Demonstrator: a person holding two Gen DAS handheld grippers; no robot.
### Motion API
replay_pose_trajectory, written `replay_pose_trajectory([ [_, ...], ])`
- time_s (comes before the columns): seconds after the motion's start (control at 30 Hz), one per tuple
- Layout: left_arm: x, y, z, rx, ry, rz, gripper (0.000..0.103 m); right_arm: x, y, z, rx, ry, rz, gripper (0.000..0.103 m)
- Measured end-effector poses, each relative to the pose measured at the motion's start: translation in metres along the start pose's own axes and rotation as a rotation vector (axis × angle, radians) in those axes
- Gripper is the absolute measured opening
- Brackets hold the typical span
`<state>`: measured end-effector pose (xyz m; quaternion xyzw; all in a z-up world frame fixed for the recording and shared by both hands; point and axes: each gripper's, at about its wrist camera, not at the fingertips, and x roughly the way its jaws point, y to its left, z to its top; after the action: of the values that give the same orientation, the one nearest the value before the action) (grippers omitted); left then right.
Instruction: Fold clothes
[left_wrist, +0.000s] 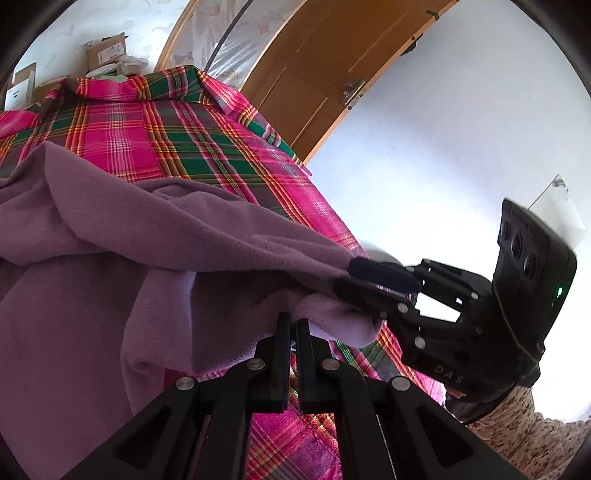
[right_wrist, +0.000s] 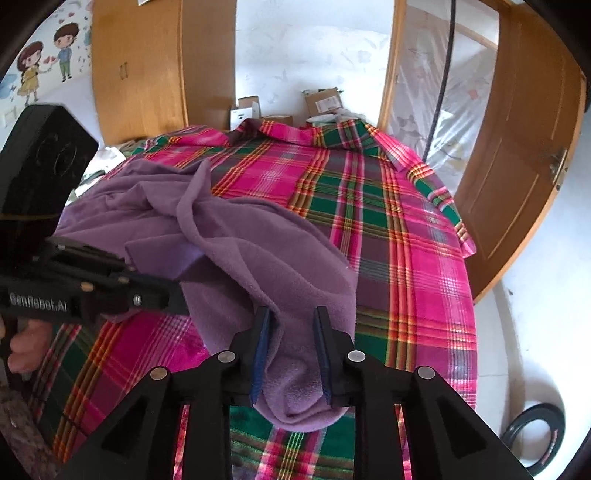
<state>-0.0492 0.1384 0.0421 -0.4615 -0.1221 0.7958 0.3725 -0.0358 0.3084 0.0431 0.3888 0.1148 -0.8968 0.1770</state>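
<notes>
- Pinching the purple fleece garment, the left tongs sit low in the centre of the left wrist view, fingers pressed nearly together on a fold.
- Right tongs, bottom centre of the right wrist view, are spread a bit with a fleece end between the blue pads; can't tell how tightly it's held.
- Fleece lies crumpled, left of centre, on a pink-and-green plaid cloth.
- Wooden door at the right edge, cardboard boxes at the top.
</notes>
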Motion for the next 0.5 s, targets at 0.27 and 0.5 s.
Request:
replay_pose_trajectory([
  [0.27, -0.006, 0.002, 0.002, 0.003, -0.018, -0.005, 0.002, -0.003, 0.023, -0.009, -0.088, -0.018, -0.029, 0.025],
  [0.5, -0.009, 0.007, -0.003, -0.014, -0.017, -0.018, 0.002, -0.004, 0.009, -0.009, 0.002, -0.026, -0.048, 0.007],
])
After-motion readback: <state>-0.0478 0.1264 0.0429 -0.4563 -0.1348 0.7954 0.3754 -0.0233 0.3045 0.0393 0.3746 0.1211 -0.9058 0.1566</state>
